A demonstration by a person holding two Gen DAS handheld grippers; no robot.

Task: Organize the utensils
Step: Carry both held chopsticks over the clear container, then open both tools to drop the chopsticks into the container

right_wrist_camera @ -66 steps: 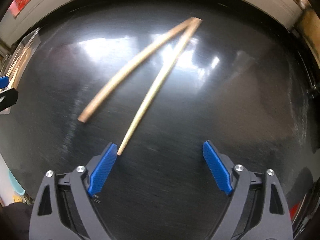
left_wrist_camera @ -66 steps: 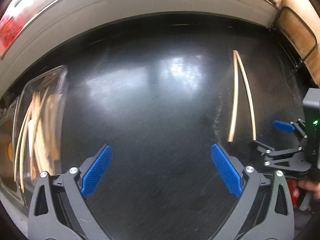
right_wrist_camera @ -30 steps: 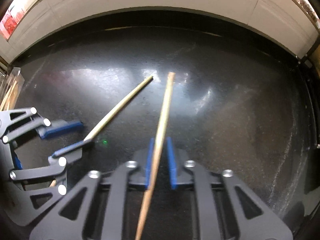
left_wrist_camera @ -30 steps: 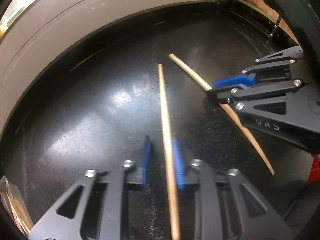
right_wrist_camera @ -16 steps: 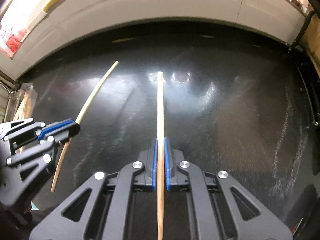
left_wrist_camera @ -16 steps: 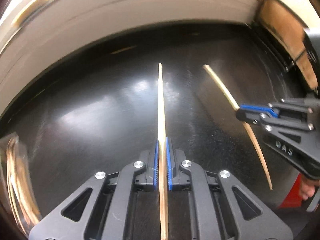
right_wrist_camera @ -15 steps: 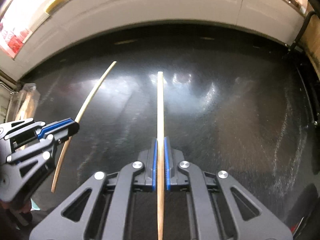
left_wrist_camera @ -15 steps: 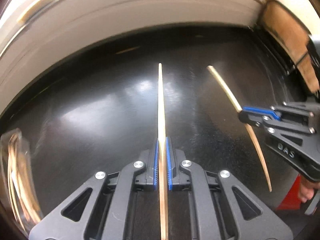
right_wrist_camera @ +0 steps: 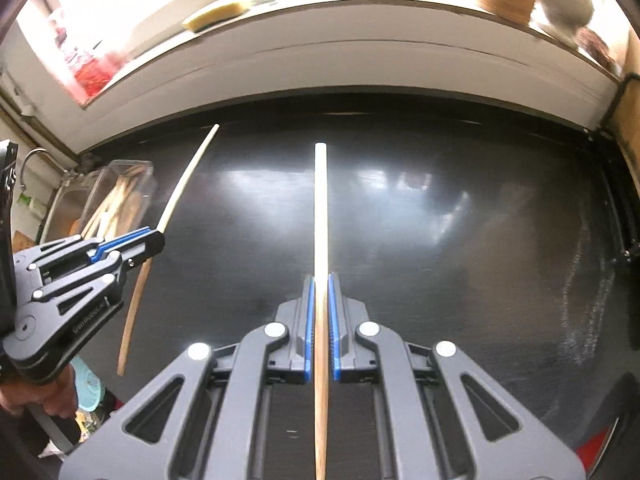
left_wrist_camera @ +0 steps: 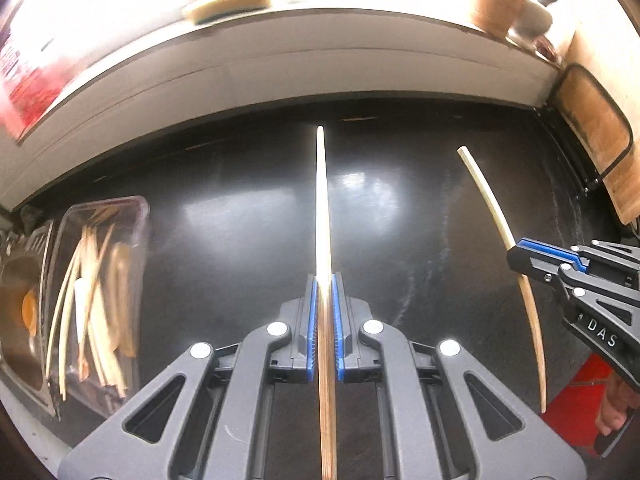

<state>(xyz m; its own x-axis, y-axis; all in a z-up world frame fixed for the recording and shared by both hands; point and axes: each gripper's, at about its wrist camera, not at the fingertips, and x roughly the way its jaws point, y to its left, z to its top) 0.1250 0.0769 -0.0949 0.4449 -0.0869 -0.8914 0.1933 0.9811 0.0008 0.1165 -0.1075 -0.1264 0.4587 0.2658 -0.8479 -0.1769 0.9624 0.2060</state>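
Observation:
My left gripper (left_wrist_camera: pixel 323 280) is shut on a wooden chopstick (left_wrist_camera: pixel 323 208) that runs straight ahead between its blue pads, lifted above the black countertop (left_wrist_camera: pixel 240 220). My right gripper (right_wrist_camera: pixel 319 280) is shut on a second chopstick (right_wrist_camera: pixel 320 208) the same way. Each wrist view shows the other gripper: the right gripper (left_wrist_camera: pixel 516 258) at the right edge with its chopstick (left_wrist_camera: pixel 486 200), the left gripper (right_wrist_camera: pixel 154 242) at the left with its chopstick (right_wrist_camera: pixel 180 188). A clear plastic container (left_wrist_camera: pixel 132 216) holding several wooden utensils sits at the left.
A white tiled ledge (left_wrist_camera: pixel 320 64) bounds the counter at the back, with a yellow sponge (left_wrist_camera: pixel 228 4) on it. A wooden board in a black wire rack (left_wrist_camera: pixel 596 136) stands at the far right. A sink (left_wrist_camera: pixel 16 300) lies left of the container.
Both grippers closed on their chopsticks and have risen off the counter. The view has pulled back, so the container at the left and the back ledge now show more.

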